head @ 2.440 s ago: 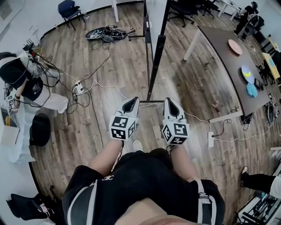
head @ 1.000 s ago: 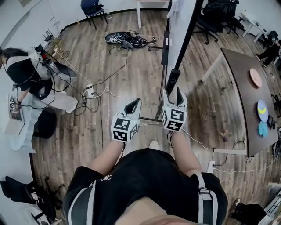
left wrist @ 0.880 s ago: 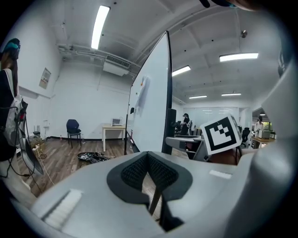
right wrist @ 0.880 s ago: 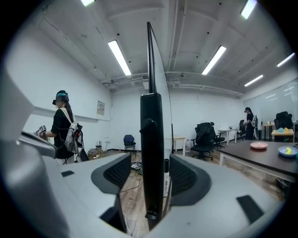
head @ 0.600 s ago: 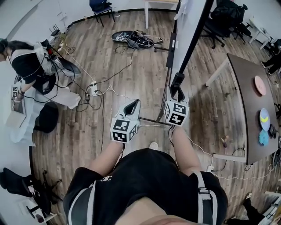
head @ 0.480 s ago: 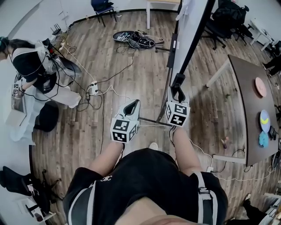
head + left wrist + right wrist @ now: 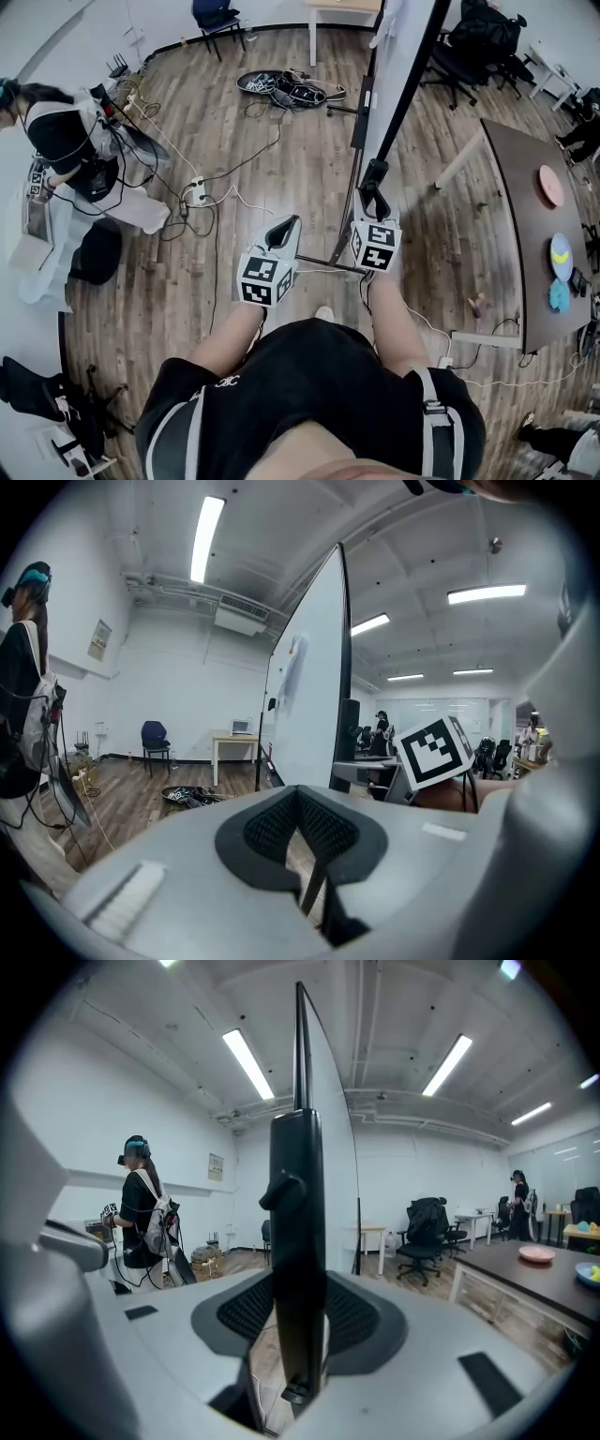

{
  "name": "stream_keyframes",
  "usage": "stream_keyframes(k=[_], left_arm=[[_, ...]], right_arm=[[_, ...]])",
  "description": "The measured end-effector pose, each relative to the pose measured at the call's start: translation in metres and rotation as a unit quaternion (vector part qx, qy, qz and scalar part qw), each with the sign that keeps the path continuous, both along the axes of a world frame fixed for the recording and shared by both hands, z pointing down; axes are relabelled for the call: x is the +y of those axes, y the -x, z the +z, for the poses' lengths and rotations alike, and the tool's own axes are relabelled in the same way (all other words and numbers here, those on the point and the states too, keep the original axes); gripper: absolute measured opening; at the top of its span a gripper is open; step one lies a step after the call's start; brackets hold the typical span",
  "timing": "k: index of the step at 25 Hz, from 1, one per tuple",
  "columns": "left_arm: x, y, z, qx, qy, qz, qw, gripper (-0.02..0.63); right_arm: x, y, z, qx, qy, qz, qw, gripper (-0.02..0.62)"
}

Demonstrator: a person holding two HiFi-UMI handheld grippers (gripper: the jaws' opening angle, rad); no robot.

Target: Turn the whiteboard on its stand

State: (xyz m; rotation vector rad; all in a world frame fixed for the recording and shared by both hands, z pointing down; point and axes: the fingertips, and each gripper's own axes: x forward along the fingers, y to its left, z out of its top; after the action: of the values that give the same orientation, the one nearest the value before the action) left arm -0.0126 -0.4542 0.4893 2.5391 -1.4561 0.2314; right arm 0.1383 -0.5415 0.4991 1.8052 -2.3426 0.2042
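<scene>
Right gripper view shows your right gripper pinching the black upright at the whiteboard's near edge, its 2 jaws having just closed in. Your left gripper, just left of the whiteboard, is pressed together, empty.

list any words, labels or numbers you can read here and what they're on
No text here is readable.
Wall poster: print too small to read.
Shorts emblem: too blurred to read.
Marker cubes: black and white square patterns only, no letters or numbers.
</scene>
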Motion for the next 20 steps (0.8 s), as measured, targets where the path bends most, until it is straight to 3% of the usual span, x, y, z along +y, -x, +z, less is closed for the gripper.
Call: stream_keyframes(k=[12,20], left_arm=[[0.019,-0.012,-0.002,0.002,-0.002,0.031,0.9995,0.009],[0.044,0.001,0.001,0.004,0.003,0.043,0.9991,0.009]], right_arm=[[0.036,0.002,0.0,0.0,0.01,0.014,1.0,0.17],[0.071,0.005,0.0,0.0,0.011,0.03,0.999,0.17]])
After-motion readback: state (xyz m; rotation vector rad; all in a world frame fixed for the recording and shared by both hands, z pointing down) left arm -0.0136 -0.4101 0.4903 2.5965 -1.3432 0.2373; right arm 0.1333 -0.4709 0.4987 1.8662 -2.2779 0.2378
